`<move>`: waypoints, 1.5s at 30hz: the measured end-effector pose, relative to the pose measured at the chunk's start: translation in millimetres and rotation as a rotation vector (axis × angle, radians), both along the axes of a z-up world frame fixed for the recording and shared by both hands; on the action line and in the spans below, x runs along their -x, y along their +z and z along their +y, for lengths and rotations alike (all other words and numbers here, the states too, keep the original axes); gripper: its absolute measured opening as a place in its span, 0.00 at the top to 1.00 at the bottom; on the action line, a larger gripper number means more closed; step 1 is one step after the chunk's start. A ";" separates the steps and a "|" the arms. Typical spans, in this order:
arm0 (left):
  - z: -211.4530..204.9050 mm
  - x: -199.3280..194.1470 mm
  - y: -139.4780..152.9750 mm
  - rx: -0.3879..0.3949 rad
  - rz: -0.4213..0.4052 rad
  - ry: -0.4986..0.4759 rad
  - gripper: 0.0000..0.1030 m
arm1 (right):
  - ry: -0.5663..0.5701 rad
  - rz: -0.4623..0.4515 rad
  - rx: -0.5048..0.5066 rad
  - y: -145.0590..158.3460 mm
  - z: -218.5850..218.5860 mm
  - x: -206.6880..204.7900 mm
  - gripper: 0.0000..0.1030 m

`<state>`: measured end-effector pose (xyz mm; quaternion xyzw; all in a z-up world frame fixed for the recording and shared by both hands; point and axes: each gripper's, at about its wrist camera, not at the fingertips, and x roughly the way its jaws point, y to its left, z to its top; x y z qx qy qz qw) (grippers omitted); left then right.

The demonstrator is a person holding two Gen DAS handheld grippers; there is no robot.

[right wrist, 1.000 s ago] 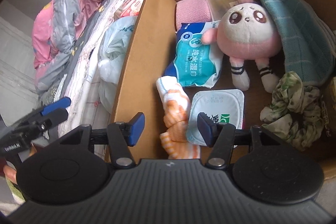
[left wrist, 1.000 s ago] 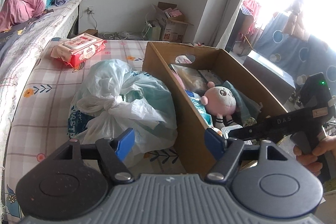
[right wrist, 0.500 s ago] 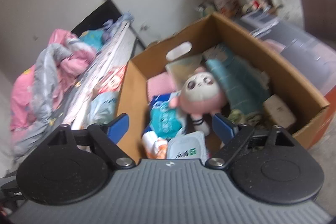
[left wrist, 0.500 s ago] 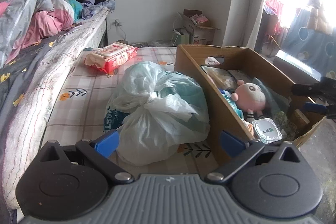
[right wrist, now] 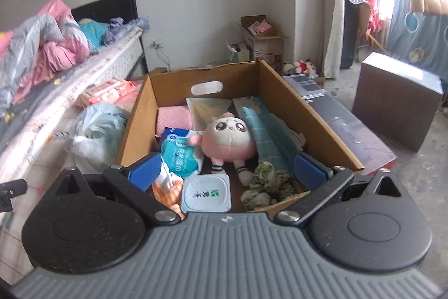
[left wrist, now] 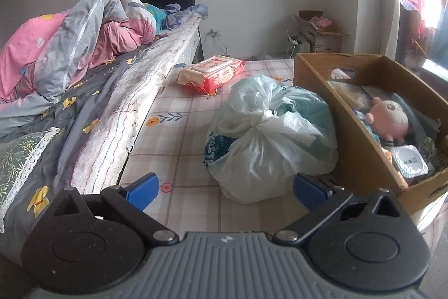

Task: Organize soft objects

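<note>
Cardboard box on the checked mattress already holds the pink plush doll, wipes packet and green scrunchie. Left gripper is spread empty before the knotted plastic bag; right gripper is opening, gripping nothing. That slack bag could slip or tear if pinched by its thin film.

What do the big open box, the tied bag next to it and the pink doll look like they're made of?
Box: corrugated cardboard, matte brown, with a cut handle hole. Bag: thin plastic film, translucent, crinkled, knotted. Doll: plush fabric, fuzzy, probably stuffed.
</note>
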<state>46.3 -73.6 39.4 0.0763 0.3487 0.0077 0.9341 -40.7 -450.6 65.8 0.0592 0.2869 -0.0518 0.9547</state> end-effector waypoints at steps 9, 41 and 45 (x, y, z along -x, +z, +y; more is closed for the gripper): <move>-1.3 9.2 -9.6 0.046 0.023 -0.005 0.00 | 0.020 -0.050 0.048 14.9 21.8 32.1 0.01; -34.7 20.6 -14.2 0.125 0.132 -0.074 0.01 | 0.156 0.175 -0.065 -22.1 53.7 24.4 0.01; -35.0 19.9 -14.8 0.128 0.136 -0.075 0.01 | 0.154 0.181 -0.059 -23.3 53.2 22.4 0.01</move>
